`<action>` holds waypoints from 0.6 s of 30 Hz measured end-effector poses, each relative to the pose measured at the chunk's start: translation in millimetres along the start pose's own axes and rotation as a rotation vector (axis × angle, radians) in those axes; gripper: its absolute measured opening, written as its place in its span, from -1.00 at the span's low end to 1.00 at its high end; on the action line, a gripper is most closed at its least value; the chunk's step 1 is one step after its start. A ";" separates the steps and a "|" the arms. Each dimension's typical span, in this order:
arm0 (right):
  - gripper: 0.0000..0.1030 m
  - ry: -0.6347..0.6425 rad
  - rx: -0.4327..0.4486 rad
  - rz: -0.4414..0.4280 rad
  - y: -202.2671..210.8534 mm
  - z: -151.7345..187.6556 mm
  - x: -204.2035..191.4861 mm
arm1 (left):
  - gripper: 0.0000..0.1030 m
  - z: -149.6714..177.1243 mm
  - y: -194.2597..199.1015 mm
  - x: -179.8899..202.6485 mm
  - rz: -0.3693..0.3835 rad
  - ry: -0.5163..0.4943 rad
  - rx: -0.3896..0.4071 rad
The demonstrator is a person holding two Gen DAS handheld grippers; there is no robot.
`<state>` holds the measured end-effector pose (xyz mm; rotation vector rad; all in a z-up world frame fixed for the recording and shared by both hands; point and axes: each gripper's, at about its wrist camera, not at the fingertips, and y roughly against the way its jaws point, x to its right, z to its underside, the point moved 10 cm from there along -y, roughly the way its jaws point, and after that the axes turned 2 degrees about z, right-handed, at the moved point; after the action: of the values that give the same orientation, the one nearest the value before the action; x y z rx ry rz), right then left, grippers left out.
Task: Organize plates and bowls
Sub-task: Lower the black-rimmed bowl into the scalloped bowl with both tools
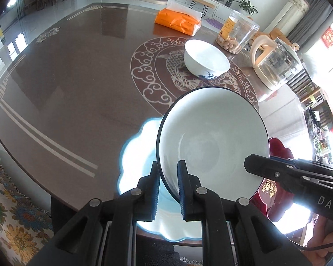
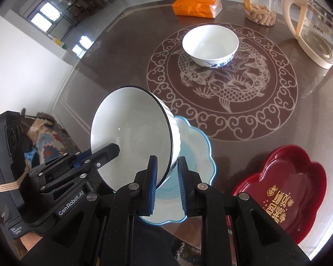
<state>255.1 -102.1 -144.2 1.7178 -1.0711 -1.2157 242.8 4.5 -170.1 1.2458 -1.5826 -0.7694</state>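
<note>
A white bowl with a black rim (image 1: 213,141) (image 2: 131,133) is held tilted above a light blue scalloped plate (image 1: 137,146) (image 2: 195,153) at the table's near edge. My left gripper (image 1: 168,188) is shut on its rim. My right gripper (image 2: 166,184) is shut on the opposite rim; it shows at the right of the left wrist view (image 1: 253,164). A white bowl with blue flowers (image 1: 206,59) (image 2: 211,44) stands upright on the table's centre medallion. A dark red scalloped plate (image 2: 284,188) (image 1: 277,155) lies to the right.
An orange tissue pack (image 1: 177,22) (image 2: 197,6), a clear jar of peanuts (image 1: 235,33) (image 2: 259,2) and a glass kettle (image 1: 277,64) (image 2: 317,35) stand at the far side of the brown round table (image 1: 77,88). A floral cushion (image 1: 11,210) lies left below the table.
</note>
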 end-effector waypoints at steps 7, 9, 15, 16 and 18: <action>-0.59 -0.014 -0.049 0.013 -24.9 24.1 14.5 | -0.71 18.2 -16.4 -1.4 -0.009 0.015 -0.016; -0.59 -0.014 -0.062 0.013 -30.7 28.8 15.7 | -0.71 18.6 -17.7 -3.2 -0.013 0.016 -0.017; -0.59 -0.009 -0.083 0.015 -43.2 36.3 16.5 | -0.71 21.8 -22.6 -6.0 -0.016 0.011 -0.027; -0.59 -0.007 -0.084 0.017 -44.3 36.7 16.6 | -0.71 22.9 -23.9 -7.0 -0.013 0.013 -0.031; -0.59 -0.008 -0.085 0.018 -46.0 37.2 17.1 | -0.70 24.5 -26.6 -8.0 -0.010 0.017 -0.036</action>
<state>232.1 -105.6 -201.1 1.6372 -1.0230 -1.2404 229.9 2.7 -204.7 1.2316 -1.5436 -0.7887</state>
